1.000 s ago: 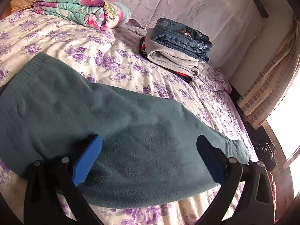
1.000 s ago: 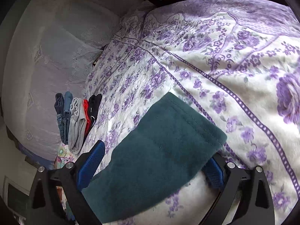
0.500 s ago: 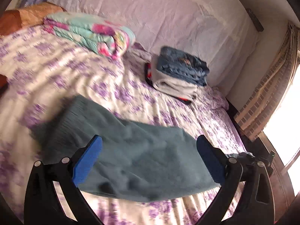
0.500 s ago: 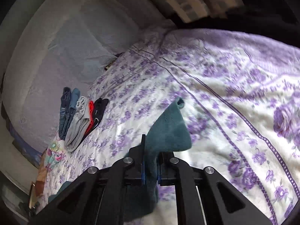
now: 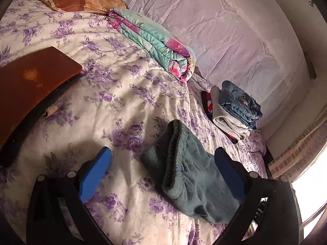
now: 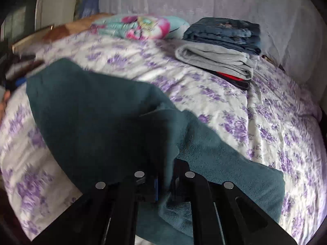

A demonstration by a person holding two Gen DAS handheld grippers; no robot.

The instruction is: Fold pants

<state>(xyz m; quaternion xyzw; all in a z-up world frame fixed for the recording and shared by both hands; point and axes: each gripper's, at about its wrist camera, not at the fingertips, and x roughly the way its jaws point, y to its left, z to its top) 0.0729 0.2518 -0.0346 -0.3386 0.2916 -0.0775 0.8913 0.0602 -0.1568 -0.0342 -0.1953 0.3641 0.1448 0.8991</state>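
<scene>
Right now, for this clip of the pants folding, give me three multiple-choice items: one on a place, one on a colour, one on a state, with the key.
1. Where is the stack of folded clothes?
A. On the bed by the far wall
B. On the floor
C. On the brown board

2. What colour are the pants being folded?
A. Red
B. Dark teal
C. White

3. How does the right hand-held gripper stand?
A. Open over bare bedspread
B. Out of view
C. Shut on the pants

Key: 1 A, the stack lies on the floral bedspread near the wall; 2 B, the fleece is dark teal in both views; 3 C, its jaws have just closed and pinch teal cloth, while the left hand-held gripper is open.
</scene>
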